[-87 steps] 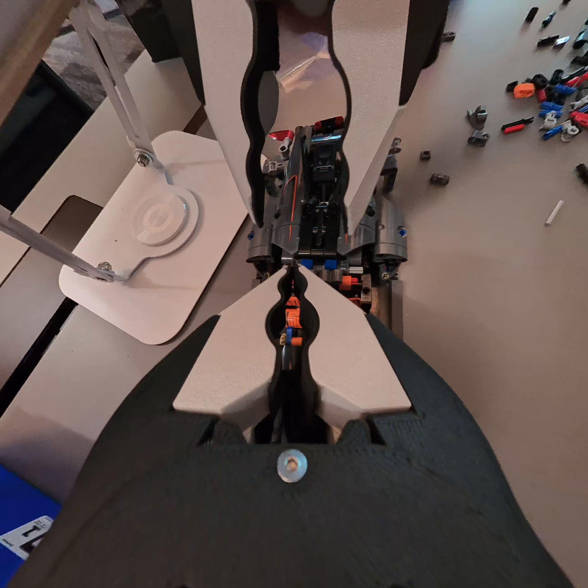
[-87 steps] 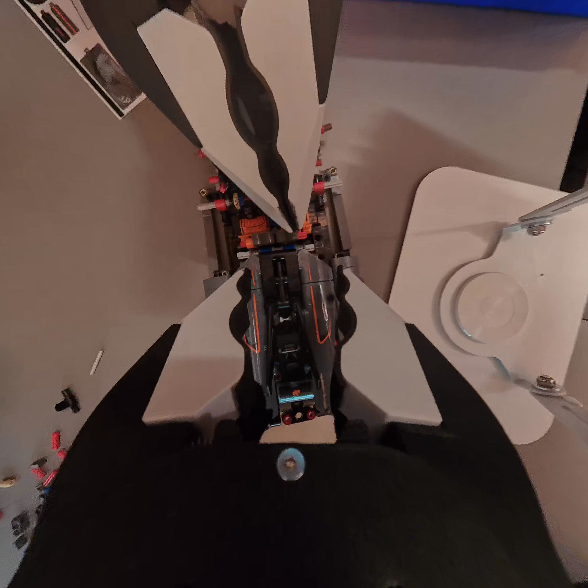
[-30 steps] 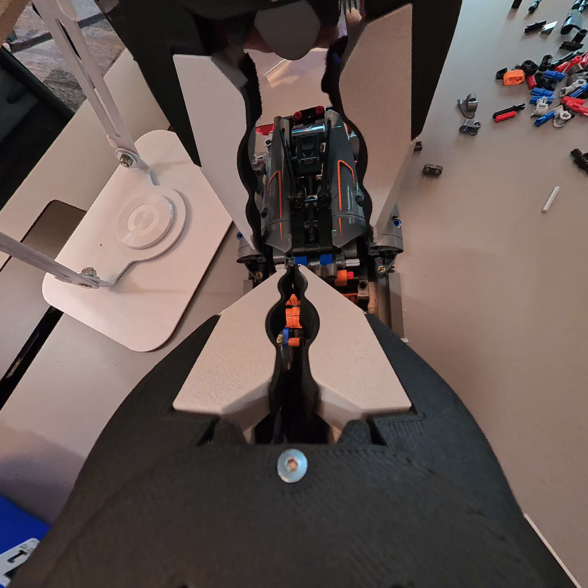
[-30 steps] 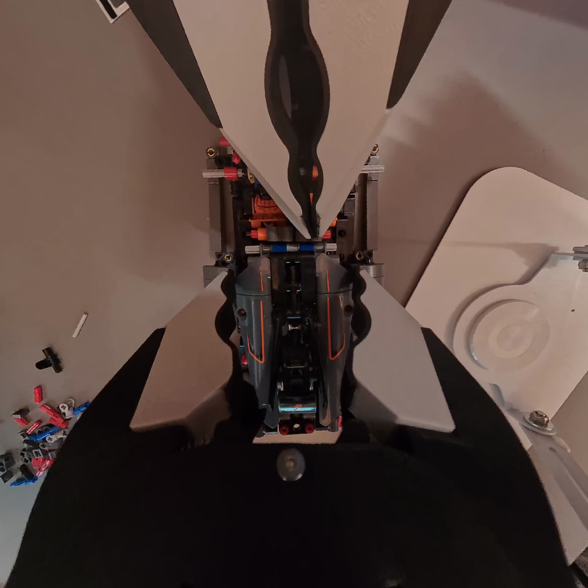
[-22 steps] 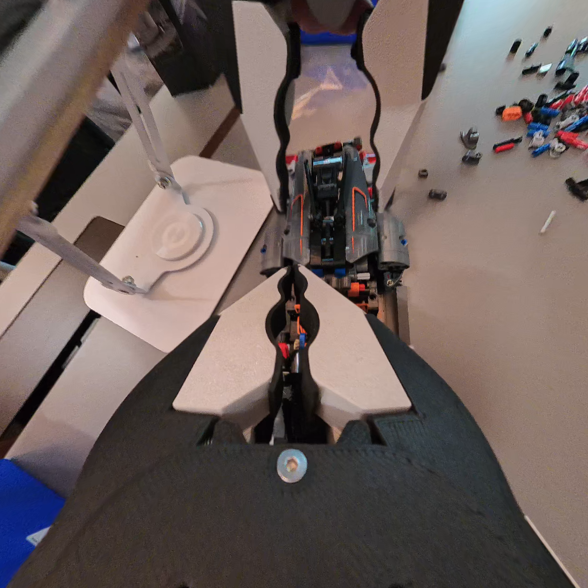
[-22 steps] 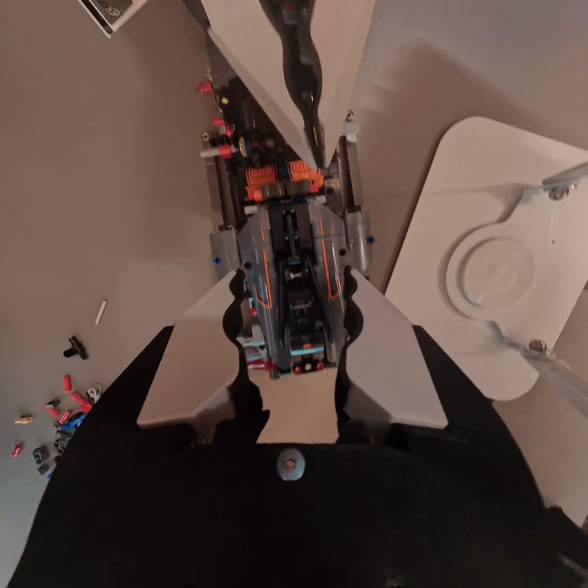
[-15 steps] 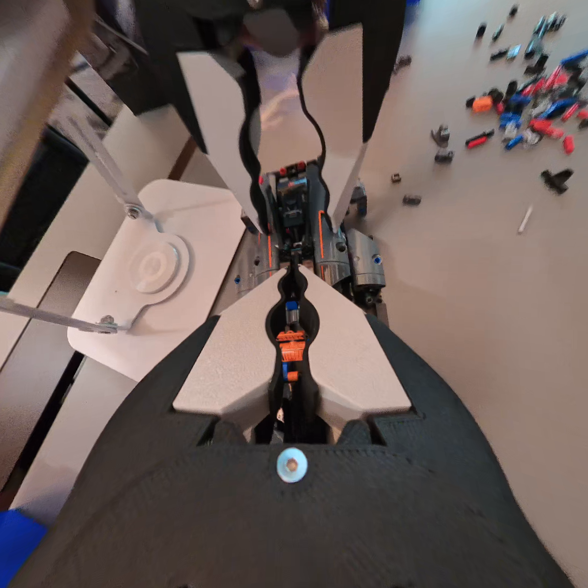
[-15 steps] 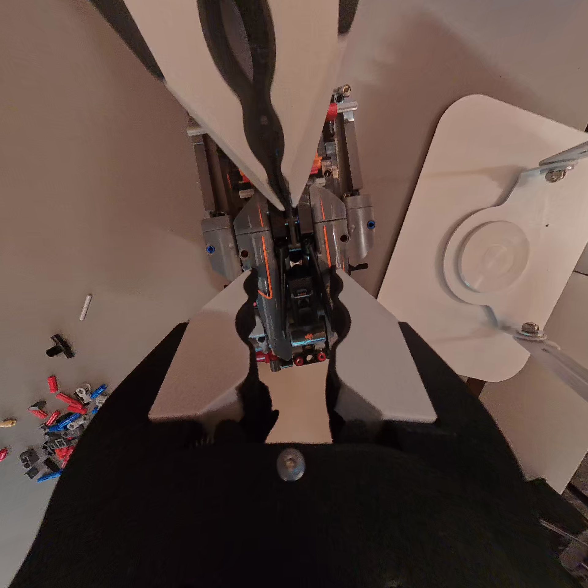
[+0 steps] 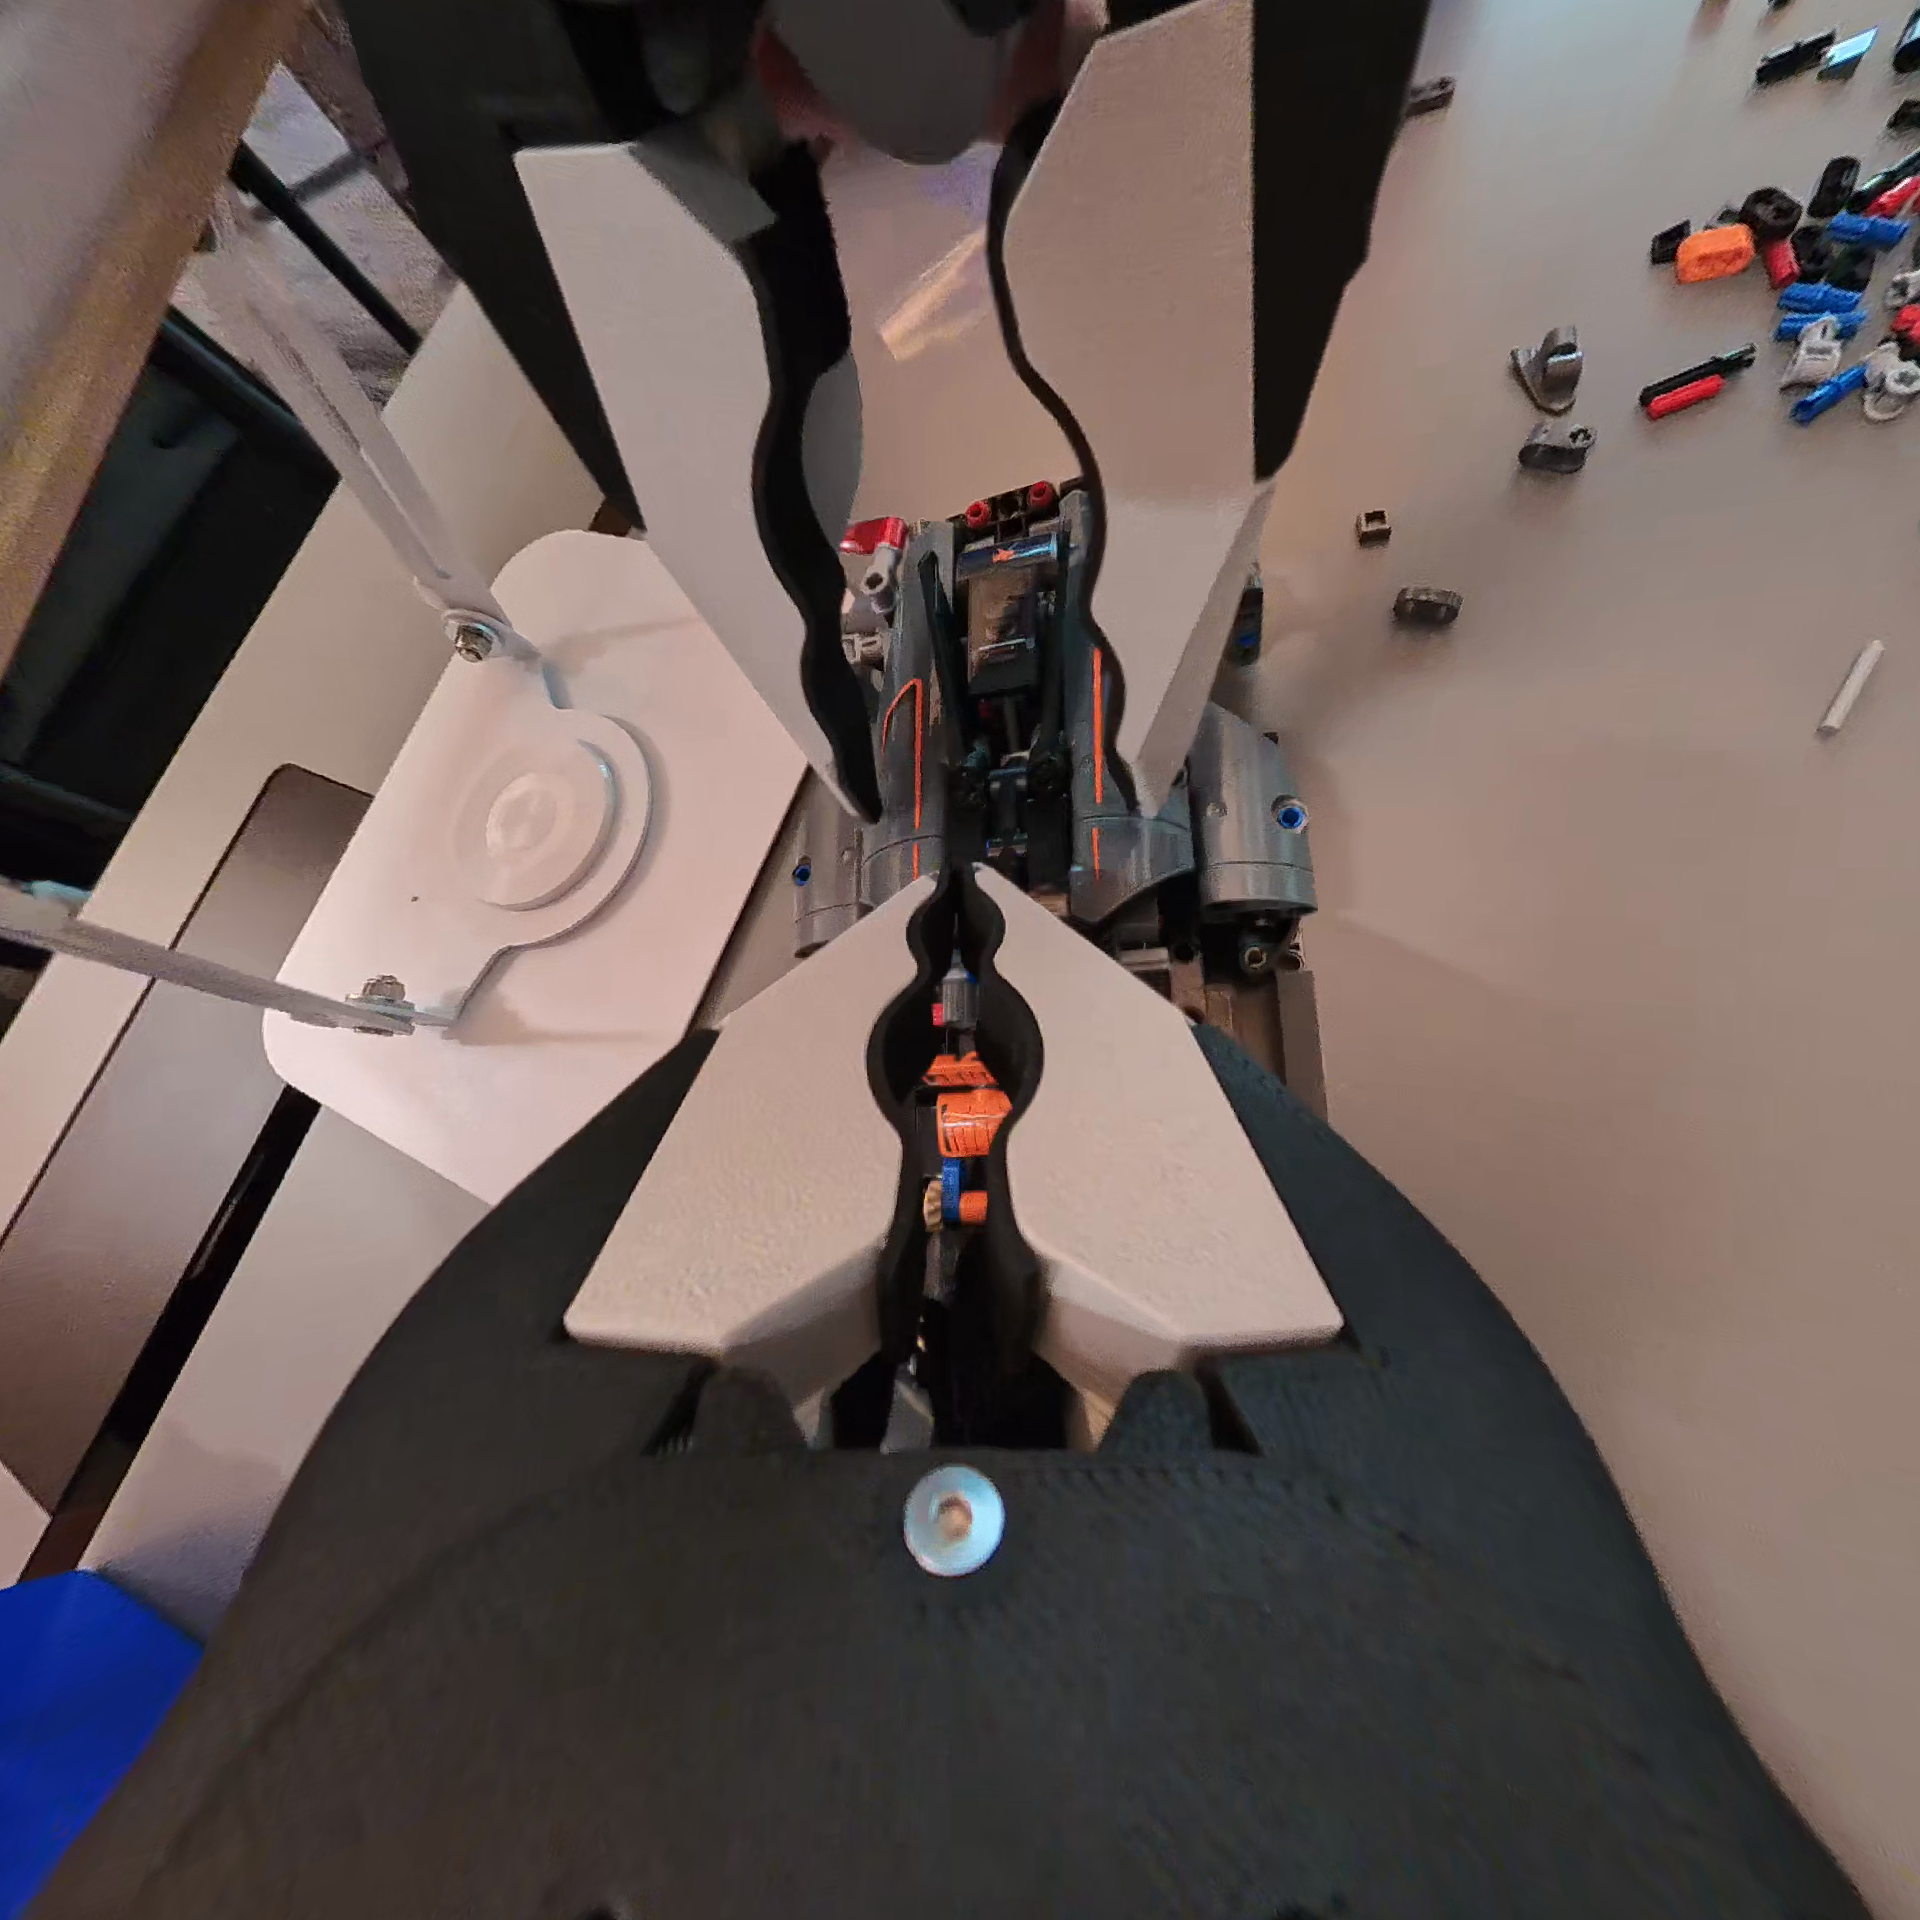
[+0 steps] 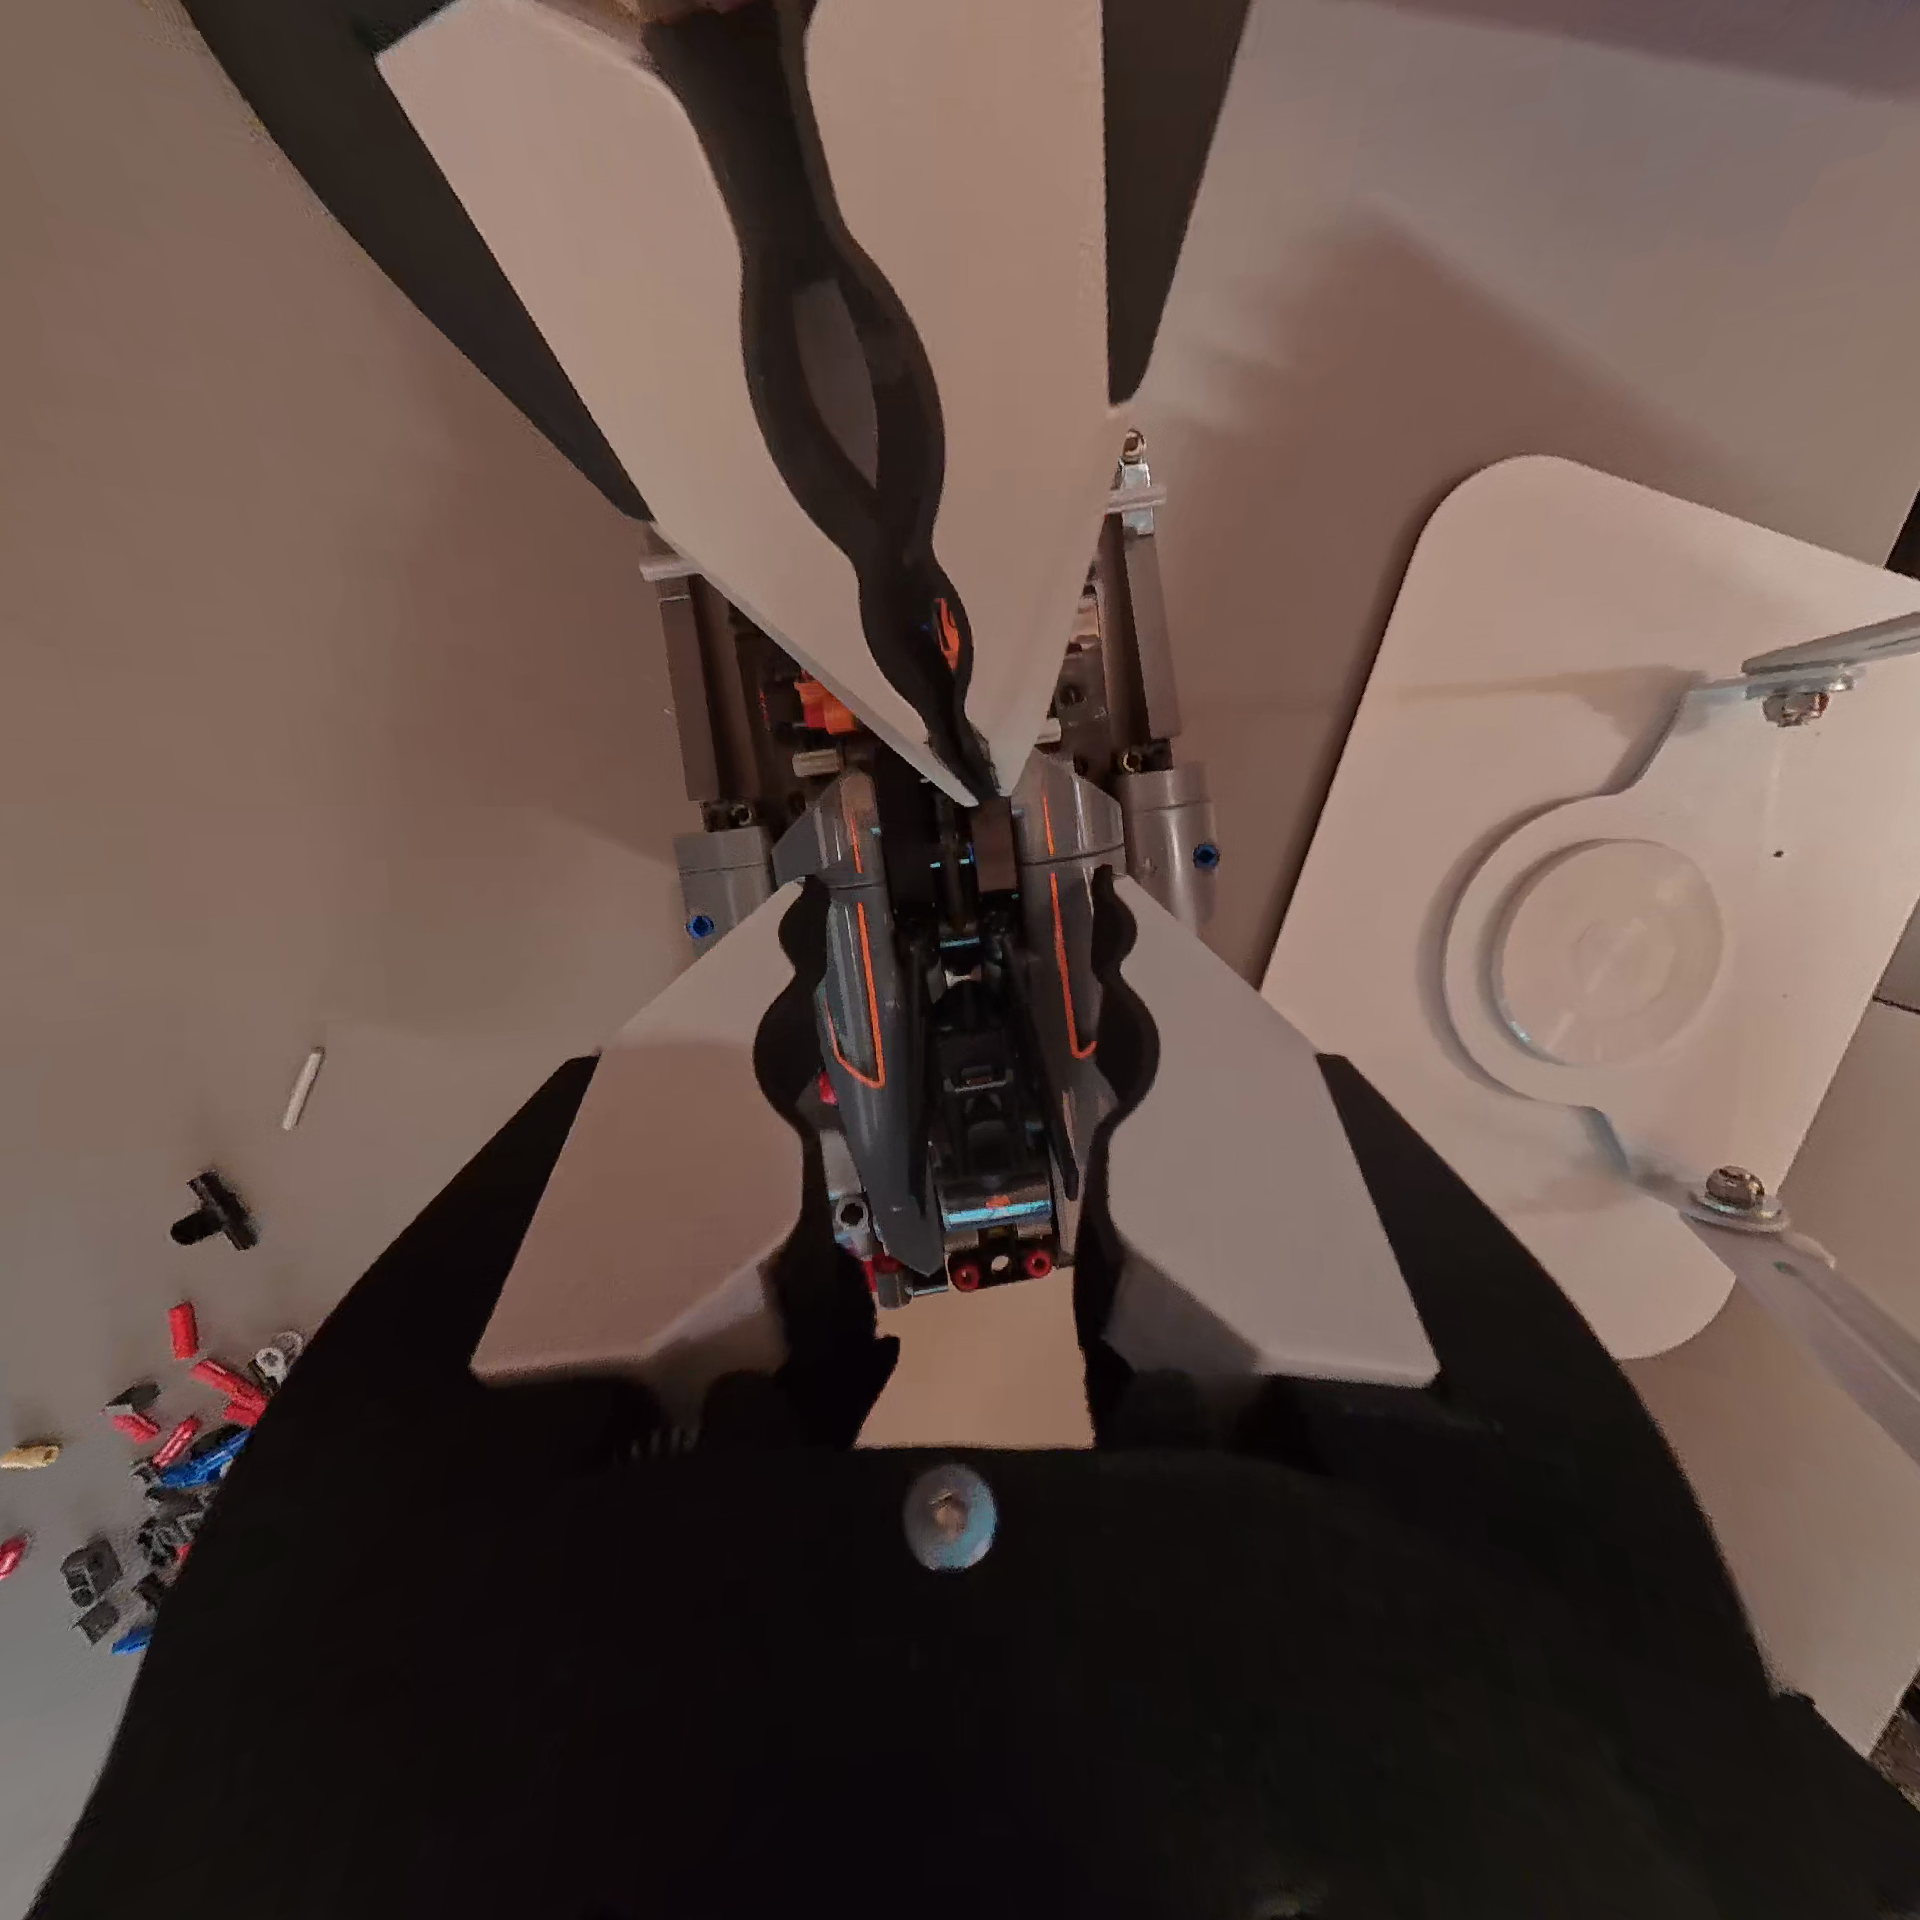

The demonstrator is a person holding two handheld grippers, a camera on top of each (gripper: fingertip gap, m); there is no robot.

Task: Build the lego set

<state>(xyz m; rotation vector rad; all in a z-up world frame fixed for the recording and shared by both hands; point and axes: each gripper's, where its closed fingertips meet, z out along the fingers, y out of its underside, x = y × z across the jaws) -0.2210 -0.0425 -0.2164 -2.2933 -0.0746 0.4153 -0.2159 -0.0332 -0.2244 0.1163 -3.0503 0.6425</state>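
The lego model (image 9: 997, 727), a dark grey car body with orange stripes, lies on the tan table; it also shows in the right wrist view (image 10: 966, 1039). My right gripper (image 10: 956, 904) straddles its narrow end, one finger against each side panel, and shows from the front in the left wrist view (image 9: 1003, 805). My left gripper (image 9: 956, 883) is shut, its tips resting on the model's middle just behind the grey panels; it also shows in the right wrist view (image 10: 971, 784). Orange parts (image 9: 966, 1117) of the model show through the gap between its fingers.
A white base plate with metal arms (image 9: 499, 831) lies beside the model, also in the right wrist view (image 10: 1558, 935). Loose small parts (image 9: 1818, 281) (image 10: 156, 1455), a white rod (image 9: 1849, 686) and a black pin (image 10: 213, 1210) lie on the other side. A blue box (image 9: 62, 1714) sits near the table edge. The tips of both grippers are at nearly the same place.
The right gripper drew back and opened, then came forward over the model's narrow end and closed on its sides. The left gripper's shut tips slid from the orange section to the panels' rear.
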